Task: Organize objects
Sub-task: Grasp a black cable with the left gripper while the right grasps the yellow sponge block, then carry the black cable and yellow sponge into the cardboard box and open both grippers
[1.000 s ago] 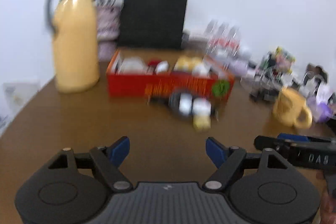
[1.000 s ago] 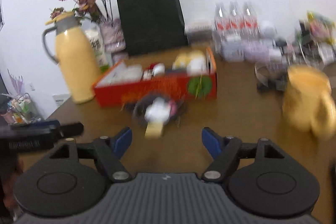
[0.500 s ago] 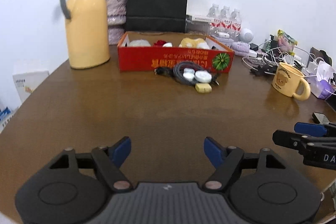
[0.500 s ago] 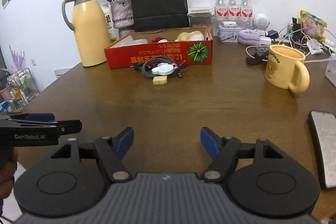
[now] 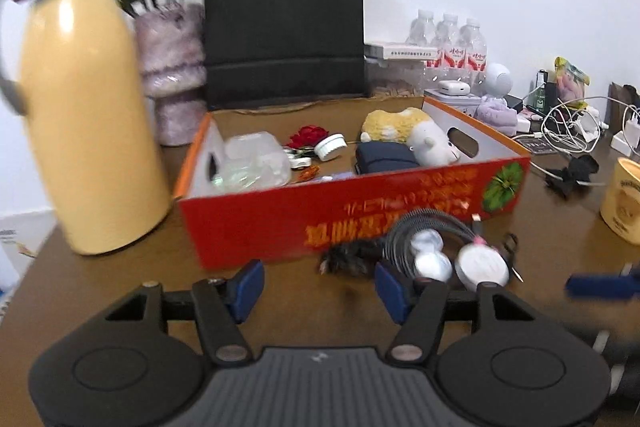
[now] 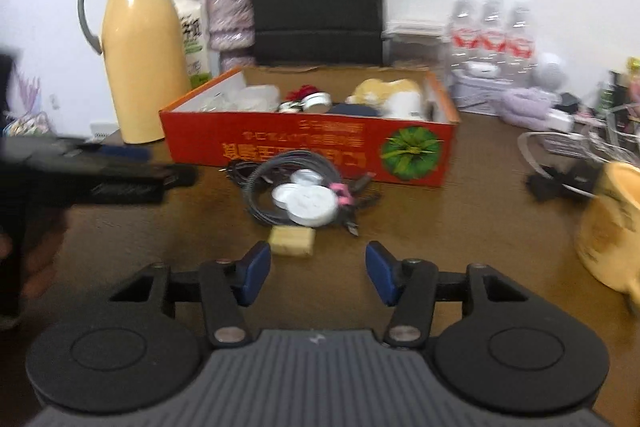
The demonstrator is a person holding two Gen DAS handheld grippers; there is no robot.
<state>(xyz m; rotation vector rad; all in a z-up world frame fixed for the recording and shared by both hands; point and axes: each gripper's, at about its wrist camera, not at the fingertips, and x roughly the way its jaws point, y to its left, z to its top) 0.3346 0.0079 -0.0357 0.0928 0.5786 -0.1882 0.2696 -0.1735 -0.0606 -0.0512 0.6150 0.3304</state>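
Both grippers, jaws narrowing but empty, are nearing the coiled cable [image 6: 296,183]; right gripper [image 6: 318,273] should centre on the yellow block [image 6: 291,242], left gripper [image 5: 318,285] beside it.

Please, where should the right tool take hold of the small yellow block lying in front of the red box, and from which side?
Probably across the two short ends of the yellow block, coming from the near side and slightly above. It lies flat on the table, apart from the coiled cable behind it. The right tool stands open in front of it, holding nothing; its jaws have just been closing.
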